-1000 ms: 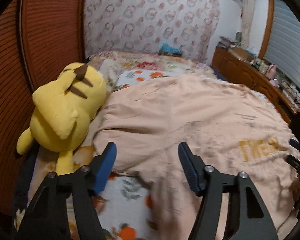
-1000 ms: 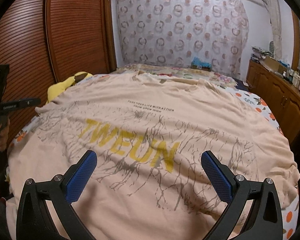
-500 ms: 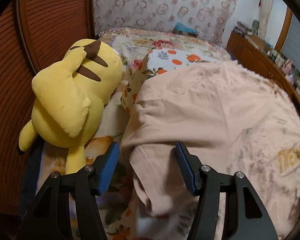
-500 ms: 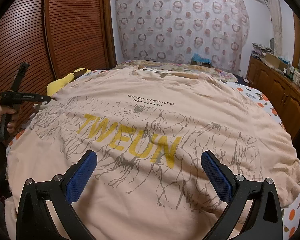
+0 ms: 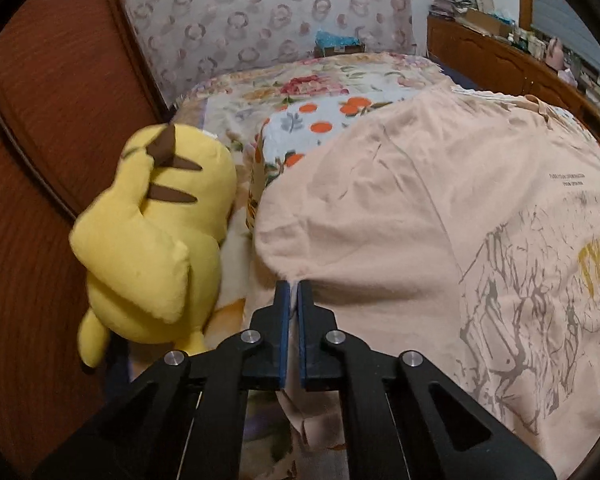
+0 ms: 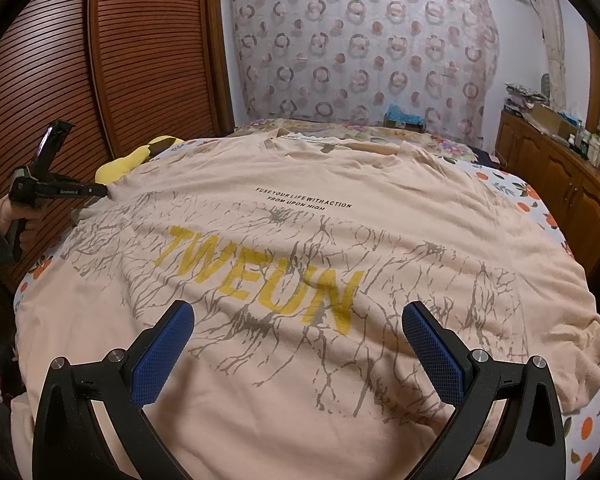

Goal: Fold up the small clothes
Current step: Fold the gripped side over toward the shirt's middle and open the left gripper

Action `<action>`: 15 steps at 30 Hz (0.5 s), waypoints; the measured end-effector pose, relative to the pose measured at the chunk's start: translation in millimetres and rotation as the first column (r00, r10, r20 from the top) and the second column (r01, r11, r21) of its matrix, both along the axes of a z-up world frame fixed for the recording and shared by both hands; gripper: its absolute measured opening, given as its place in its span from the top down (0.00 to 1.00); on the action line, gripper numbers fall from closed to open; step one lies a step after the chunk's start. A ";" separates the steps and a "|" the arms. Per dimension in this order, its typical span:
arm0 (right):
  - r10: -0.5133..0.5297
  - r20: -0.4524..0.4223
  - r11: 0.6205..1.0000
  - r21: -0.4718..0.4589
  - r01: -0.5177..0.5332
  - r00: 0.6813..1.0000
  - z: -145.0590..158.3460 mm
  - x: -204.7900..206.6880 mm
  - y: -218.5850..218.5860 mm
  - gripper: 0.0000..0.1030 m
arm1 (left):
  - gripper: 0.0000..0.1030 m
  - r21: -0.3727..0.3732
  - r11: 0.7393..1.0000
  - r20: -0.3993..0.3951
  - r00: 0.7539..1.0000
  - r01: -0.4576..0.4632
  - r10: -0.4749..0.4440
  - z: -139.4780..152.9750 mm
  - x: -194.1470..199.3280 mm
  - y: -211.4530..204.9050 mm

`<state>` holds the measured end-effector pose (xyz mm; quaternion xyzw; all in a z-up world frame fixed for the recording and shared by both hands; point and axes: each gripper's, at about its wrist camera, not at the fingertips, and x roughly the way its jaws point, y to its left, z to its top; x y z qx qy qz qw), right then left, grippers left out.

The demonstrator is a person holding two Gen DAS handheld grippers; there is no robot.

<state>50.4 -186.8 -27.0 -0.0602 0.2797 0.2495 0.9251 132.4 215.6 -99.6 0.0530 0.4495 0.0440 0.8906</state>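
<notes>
Pinching the left sleeve edge of the pale peach cotton T-shirt with yellow lettering and grey crackle print point(image 6: 300, 272), my left gripper point(image 5: 293, 286) has its blue pads closed on a fold of cloth at about 6 o'clock in the left wrist view. The shirt lies spread face up over the floral bedspread with orange fruit print point(image 5: 312, 112), filling the bed from 9 to 3 o'clock in the right wrist view. My right gripper point(image 6: 298, 320) hovers over the lower chest print, jaws wide apart, nothing between them. I judge the fabric light, limp and soft: it will drape and sag, so a thin edge needs a firm pinch at a hem or seam. The yellow plush toy with brown stripes point(image 5: 156, 232) sits at 9 o'clock, just beside the sleeve, and could snag.
</notes>
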 end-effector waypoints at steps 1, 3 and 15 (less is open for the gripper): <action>0.000 0.000 1.000 -0.001 0.000 1.000 -0.1 0.0 0.2 0.00 | 0.96 -0.001 1.000 0.018 1.000 0.007 -0.007 7.0 -1.8 -3.0; 0.000 0.000 1.000 -0.001 0.000 1.000 0.1 0.1 0.1 0.00 | 0.96 -0.007 1.000 0.054 0.998 0.018 -0.018 20.9 -4.1 -10.9; 0.001 -0.005 1.000 -0.007 -0.001 1.000 -1.0 0.3 0.7 0.00 | 0.89 -0.054 0.966 0.174 0.955 0.253 -0.241 83.5 -12.1 -131.0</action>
